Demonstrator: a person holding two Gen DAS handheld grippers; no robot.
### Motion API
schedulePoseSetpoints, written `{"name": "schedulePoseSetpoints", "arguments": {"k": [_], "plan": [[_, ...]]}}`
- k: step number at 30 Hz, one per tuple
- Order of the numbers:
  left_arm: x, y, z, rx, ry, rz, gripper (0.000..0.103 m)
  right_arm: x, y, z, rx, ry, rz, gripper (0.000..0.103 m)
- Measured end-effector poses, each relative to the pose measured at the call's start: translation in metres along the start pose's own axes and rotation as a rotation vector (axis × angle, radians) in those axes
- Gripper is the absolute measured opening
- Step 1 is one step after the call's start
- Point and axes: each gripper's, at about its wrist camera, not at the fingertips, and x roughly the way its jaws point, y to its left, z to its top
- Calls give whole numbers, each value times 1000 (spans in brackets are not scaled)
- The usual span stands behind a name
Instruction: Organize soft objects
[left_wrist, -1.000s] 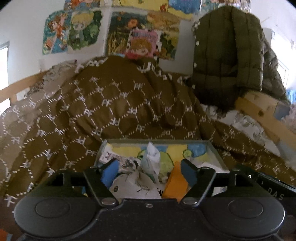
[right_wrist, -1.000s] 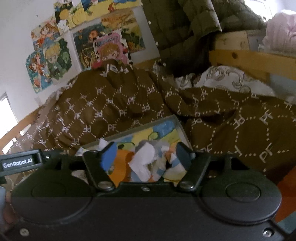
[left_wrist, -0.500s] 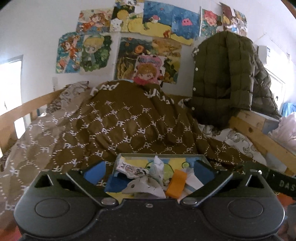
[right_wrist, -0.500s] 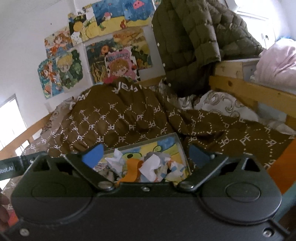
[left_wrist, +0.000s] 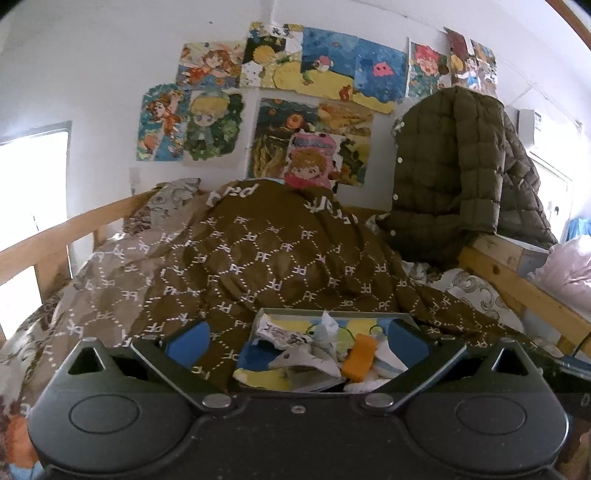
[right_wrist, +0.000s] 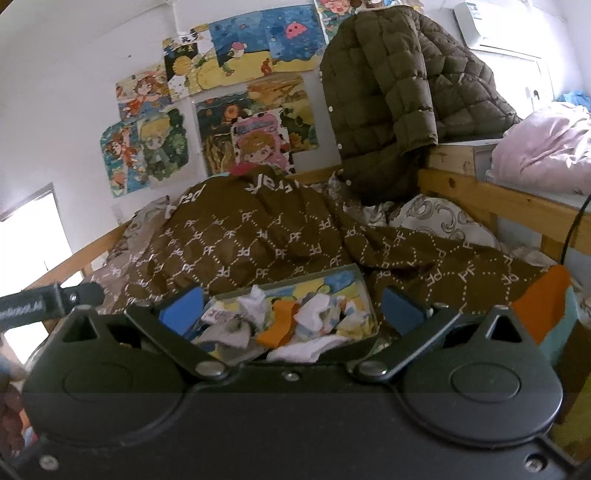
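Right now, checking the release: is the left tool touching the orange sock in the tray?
Apart. The left wrist view shows the left tool spread wide, blue pads clear of the orange sock lying in the tray.

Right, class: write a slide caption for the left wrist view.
Open tool above a tray of jumbled socks on a brown quilt.

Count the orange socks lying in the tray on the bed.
1. The orange sock lies mid-pile in the tray, among white and patterned socks. Another could be buried beneath the pile.
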Motion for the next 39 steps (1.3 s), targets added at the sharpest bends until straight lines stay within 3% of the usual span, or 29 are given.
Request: {"name": "schedulePoseSetpoints", "arguments": {"k": [11, 39], "plan": [[-45, 17, -25, 6, -36, 33, 102, -32, 12, -18, -30, -23, 14, 102], [-91, 70, -96, -33, 50, 96, 102, -71, 27, -57, -117, 46, -18, 102]]}}
